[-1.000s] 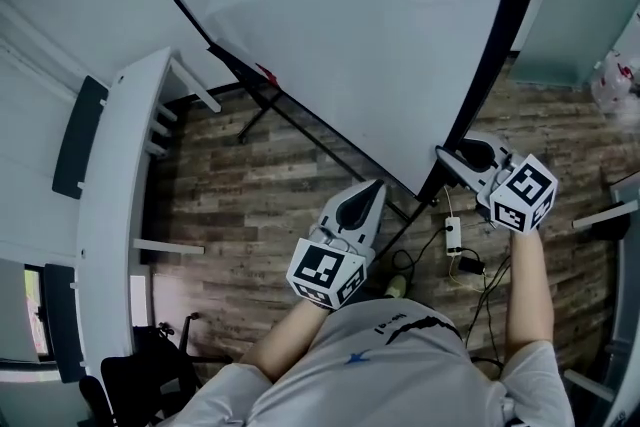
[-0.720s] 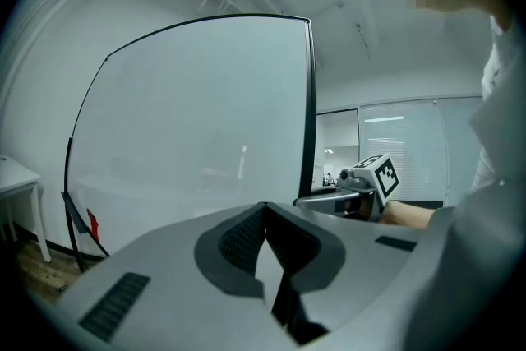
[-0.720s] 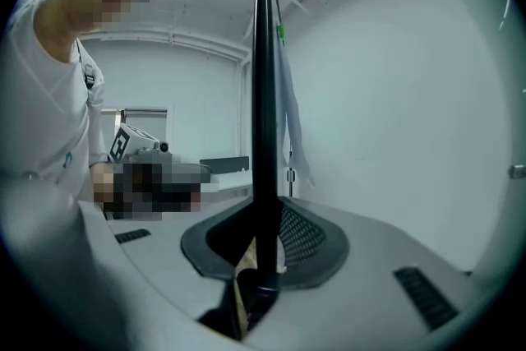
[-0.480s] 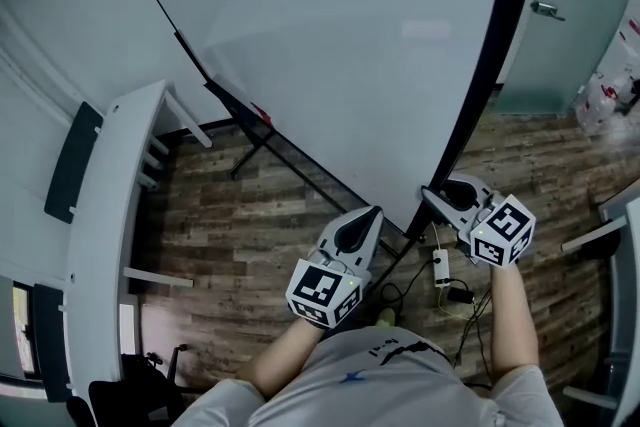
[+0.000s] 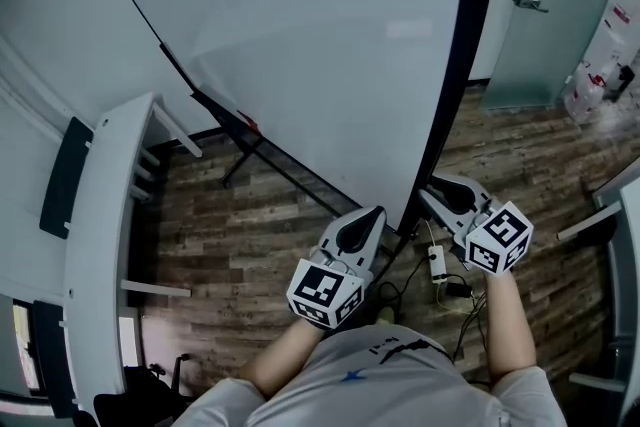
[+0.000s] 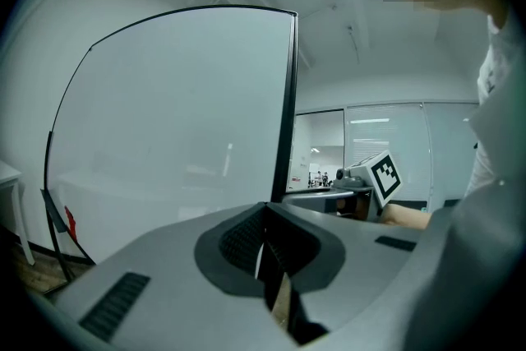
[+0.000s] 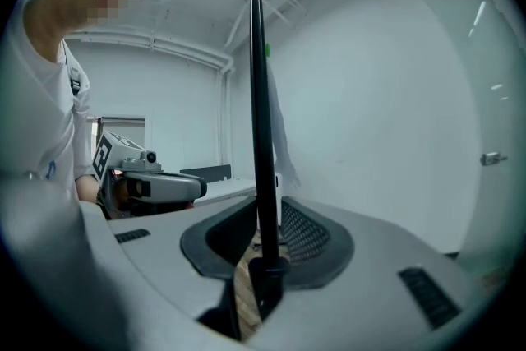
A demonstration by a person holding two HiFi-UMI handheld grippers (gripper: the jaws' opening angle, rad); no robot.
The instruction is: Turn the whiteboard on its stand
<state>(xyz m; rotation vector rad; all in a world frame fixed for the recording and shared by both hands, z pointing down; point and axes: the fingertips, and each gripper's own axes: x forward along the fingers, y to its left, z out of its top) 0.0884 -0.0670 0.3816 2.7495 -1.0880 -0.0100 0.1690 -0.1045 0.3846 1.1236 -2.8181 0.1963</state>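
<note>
Since a second ago the whiteboard has swung round. Its dark side edge now stands nearer upright in the head view, and the right claw has come in toward my body with it. The left claw has barely shifted.

Right claw: narrow, closed on the board's black frame edge at its lower corner. The frame runs straight up between the pads.

Left claw: jaws together, nothing between them. It sits just left of that same corner and, as far as I can tell, clear of the board.

Beyond both claws the board face spreads away to the left on its stand, whose black legs run out past the left claw.

Risks, as I judge them:
- The hold is on a thin edge at one corner only, so a quicker swing could pull the frame out of the pads.
- Below the right claw a power strip and cables lie on the floor, where a stand foot could snag them.
- Far left of the left claw, the white table stands near the board's far edge, and further turning could strike it.
</note>
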